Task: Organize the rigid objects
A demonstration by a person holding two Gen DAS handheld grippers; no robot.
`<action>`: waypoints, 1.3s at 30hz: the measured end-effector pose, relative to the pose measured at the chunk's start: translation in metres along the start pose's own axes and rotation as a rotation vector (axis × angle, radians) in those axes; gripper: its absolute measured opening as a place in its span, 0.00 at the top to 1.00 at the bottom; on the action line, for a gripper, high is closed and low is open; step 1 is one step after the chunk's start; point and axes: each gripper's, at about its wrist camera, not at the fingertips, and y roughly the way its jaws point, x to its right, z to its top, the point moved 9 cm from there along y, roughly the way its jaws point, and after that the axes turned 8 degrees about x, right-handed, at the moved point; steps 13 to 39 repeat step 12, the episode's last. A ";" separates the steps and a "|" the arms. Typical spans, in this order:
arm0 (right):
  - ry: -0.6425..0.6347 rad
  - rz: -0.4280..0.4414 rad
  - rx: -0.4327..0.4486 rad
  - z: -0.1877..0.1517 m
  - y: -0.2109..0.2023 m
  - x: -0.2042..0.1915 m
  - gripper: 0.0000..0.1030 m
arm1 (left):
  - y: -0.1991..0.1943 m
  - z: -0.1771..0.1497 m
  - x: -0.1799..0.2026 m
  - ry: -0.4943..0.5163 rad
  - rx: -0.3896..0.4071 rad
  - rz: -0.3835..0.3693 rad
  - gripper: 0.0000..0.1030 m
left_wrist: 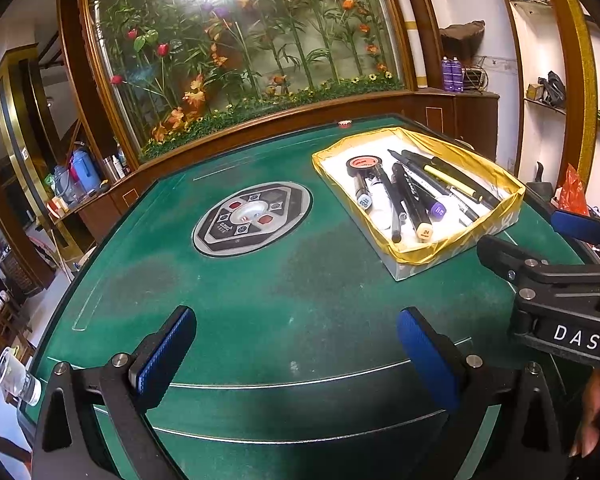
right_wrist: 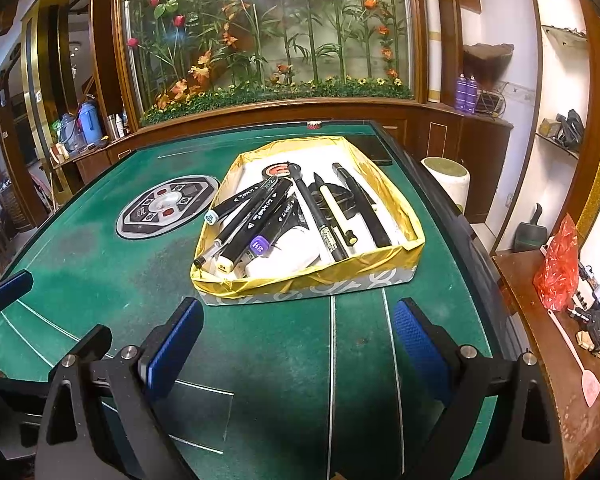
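Note:
A shallow box with a gold foil rim (left_wrist: 496, 178) (right_wrist: 308, 280) sits on the green felt table (left_wrist: 228, 280) (right_wrist: 100, 272). Inside lie several black markers (left_wrist: 410, 200) (right_wrist: 260, 208), a cream-barrelled pen (right_wrist: 336, 210), other pens, white erasers (right_wrist: 284, 256) and a roll of black tape (left_wrist: 362, 163) (right_wrist: 276, 170). My left gripper (left_wrist: 296, 356) is open and empty over the table's near edge, left of the box. My right gripper (right_wrist: 296, 344) is open and empty just in front of the box; its body (left_wrist: 556, 276) shows at the right of the left wrist view.
A round grey control panel (left_wrist: 252, 216) (right_wrist: 166, 205) is set into the table's middle. A wooden cabinet with a glass flower display (right_wrist: 268, 40) runs behind. A cream stool (right_wrist: 446, 180) and a cluttered wooden side table (right_wrist: 548, 320) with a red bag stand at the right.

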 end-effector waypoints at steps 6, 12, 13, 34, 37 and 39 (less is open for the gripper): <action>0.001 0.002 -0.001 -0.001 0.001 -0.001 0.07 | -0.002 -0.003 -0.004 0.001 -0.006 0.011 0.01; 0.003 0.005 -0.006 -0.003 0.003 -0.003 0.08 | -0.003 -0.001 -0.005 0.009 0.003 0.020 0.01; 0.003 0.005 -0.006 -0.003 0.003 -0.003 0.08 | -0.003 -0.001 -0.005 0.009 0.003 0.020 0.01; 0.003 0.005 -0.006 -0.003 0.003 -0.003 0.08 | -0.003 -0.001 -0.005 0.009 0.003 0.020 0.01; 0.003 0.005 -0.006 -0.003 0.003 -0.003 0.08 | -0.003 -0.001 -0.005 0.009 0.003 0.020 0.01; 0.003 0.005 -0.006 -0.003 0.003 -0.003 0.08 | -0.003 -0.001 -0.005 0.009 0.003 0.020 0.01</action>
